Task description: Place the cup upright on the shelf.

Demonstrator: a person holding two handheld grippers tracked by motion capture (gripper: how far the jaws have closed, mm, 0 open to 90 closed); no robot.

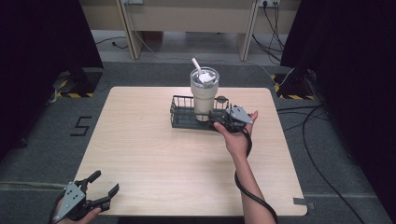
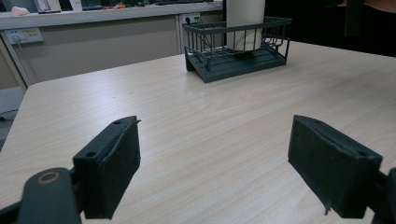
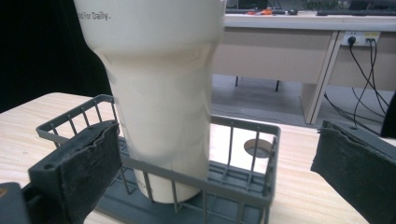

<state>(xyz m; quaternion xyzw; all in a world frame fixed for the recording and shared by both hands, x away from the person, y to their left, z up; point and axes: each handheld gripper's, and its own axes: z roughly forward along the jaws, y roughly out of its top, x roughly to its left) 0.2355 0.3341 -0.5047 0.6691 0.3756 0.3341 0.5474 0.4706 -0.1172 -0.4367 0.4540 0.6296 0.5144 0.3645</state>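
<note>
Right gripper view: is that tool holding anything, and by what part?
Nothing held. The right tool is open, its jaws standing either side of the cream tumbler in the dark grey wire rack, touching neither.

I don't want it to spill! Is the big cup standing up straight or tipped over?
Standing up straight. The cup sits on its base inside the basket, with its straw poking out the top.

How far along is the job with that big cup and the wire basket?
The cup already stands upright inside the wire basket on the table. The right gripper sits at the basket's near side, jaws open on either side of the cup, gripping nothing yet. The left gripper waits open at the table's near edge. Whatever comes next, likely a grasp, has not begun.
</note>
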